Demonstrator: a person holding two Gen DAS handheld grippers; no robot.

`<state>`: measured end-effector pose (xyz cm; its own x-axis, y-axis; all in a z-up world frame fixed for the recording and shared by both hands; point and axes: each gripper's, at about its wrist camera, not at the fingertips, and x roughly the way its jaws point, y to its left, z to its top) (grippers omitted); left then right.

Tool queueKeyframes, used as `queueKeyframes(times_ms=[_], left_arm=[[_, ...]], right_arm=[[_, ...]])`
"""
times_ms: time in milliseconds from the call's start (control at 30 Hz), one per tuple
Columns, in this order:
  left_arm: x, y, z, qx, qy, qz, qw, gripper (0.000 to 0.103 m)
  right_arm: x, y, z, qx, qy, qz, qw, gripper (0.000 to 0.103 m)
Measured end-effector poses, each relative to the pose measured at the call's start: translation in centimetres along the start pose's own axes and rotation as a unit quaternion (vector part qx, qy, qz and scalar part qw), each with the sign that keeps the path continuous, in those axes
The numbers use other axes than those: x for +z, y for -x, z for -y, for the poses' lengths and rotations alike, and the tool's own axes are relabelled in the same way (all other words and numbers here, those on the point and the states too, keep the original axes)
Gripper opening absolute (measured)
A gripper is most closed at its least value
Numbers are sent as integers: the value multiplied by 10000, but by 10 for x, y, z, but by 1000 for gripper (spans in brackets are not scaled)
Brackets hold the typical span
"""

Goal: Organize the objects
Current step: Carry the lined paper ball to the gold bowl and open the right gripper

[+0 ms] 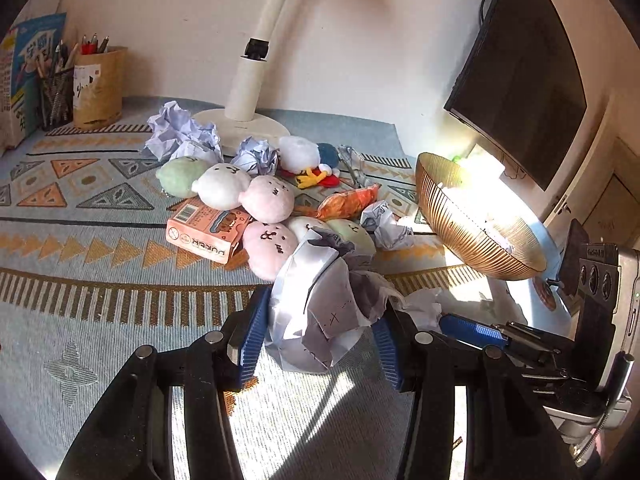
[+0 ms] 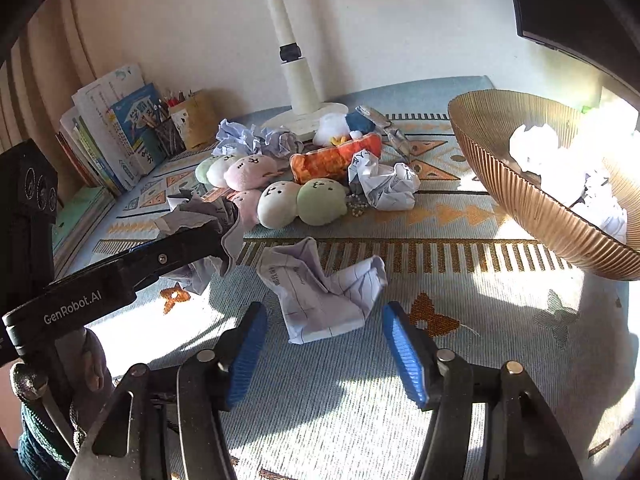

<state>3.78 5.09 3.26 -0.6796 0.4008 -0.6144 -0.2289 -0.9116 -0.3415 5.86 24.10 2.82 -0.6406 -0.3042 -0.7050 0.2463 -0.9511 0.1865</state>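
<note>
Your left gripper (image 1: 320,336) clenches a crumpled paper ball (image 1: 320,304); your right gripper (image 2: 324,344) stands released behind a creased paper sheet (image 2: 320,296).

- A patterned blue tablecloth (image 2: 460,360) covers the table.
- Centre: a crumpled paper sheet (image 2: 324,296) lies flat on it.
- Twelve o'clock: plush toys (image 2: 300,200) heaped by a lamp base (image 2: 304,120).
- Two o'clock: a ribbed gold bowl (image 2: 520,184).
- Ten o'clock: books (image 2: 116,136) and pen holders (image 2: 192,120).

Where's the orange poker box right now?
In the left wrist view the poker box lies left of centre on the patterned cloth, tucked against the pink plush balls.
</note>
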Motion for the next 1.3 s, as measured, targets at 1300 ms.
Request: queueKeyframes(times_ms=[1300], left_arm=[[-5,-6,3,546,-21,99,9985,50]], right_arm=[[23,-32,-10,-584,-147,-161,9981,59]])
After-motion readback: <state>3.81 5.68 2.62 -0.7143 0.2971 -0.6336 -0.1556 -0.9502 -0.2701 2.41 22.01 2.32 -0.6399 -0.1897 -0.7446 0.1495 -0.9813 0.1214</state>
